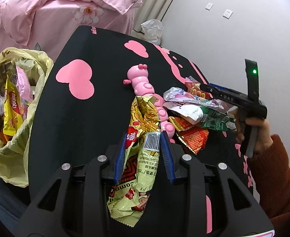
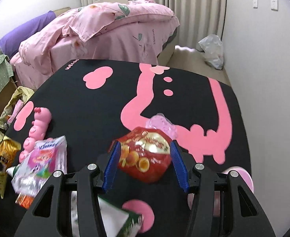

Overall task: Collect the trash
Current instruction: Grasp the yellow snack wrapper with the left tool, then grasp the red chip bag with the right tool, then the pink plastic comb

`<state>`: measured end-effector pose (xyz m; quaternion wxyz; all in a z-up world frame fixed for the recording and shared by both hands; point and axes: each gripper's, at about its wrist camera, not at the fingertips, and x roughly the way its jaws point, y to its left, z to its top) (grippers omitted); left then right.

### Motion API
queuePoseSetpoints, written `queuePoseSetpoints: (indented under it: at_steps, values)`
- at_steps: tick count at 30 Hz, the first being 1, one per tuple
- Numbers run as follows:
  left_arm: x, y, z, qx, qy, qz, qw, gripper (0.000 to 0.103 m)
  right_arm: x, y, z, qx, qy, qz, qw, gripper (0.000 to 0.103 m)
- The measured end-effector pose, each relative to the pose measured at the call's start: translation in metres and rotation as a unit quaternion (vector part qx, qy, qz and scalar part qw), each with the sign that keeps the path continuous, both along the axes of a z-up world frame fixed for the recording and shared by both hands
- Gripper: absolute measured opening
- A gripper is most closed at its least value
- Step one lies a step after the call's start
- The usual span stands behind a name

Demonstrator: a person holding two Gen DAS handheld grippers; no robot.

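Observation:
My left gripper is shut on a yellow noodle wrapper, which hangs crumpled between the blue pads above the black mat. To its left, the yellow trash bag stands open beside the table with several wrappers inside. My right gripper is shut on a puffy red snack packet; the left wrist view shows this gripper over a pile of wrappers. A white and pink wrapper and a green and white one lie near it.
A pink caterpillar toy lies on the mat by the pile. A clear pink plastic piece sits beyond the red packet. A bed with pink covers stands behind the table. A white plastic bag lies on the floor by the wall.

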<state>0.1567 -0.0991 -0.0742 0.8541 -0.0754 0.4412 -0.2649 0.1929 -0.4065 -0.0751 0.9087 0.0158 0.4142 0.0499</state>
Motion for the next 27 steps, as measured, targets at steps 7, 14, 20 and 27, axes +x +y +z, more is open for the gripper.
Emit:
queuePoseSetpoints:
  at_steps: [7,14,20,27]
  values:
    - [0.002,0.0,-0.001,-0.002,-0.001,0.004,1.0,0.032,0.04,-0.001,0.003,-0.016,0.01,-0.047,0.999,0.049]
    - [0.0,0.007,0.004,-0.004,-0.013,0.007,0.9999,0.032,0.069,-0.012,-0.026,0.0,0.067,-0.078,0.995,0.045]
    - [0.001,0.013,0.001,-0.01,-0.007,0.012,0.9998,0.032,0.054,-0.011,-0.024,0.02,0.045,-0.057,0.997,0.043]
    - [0.004,0.011,-0.003,-0.011,0.0,0.013,0.9998,0.032,0.015,-0.003,0.028,0.019,-0.046,-0.038,0.998,0.043]
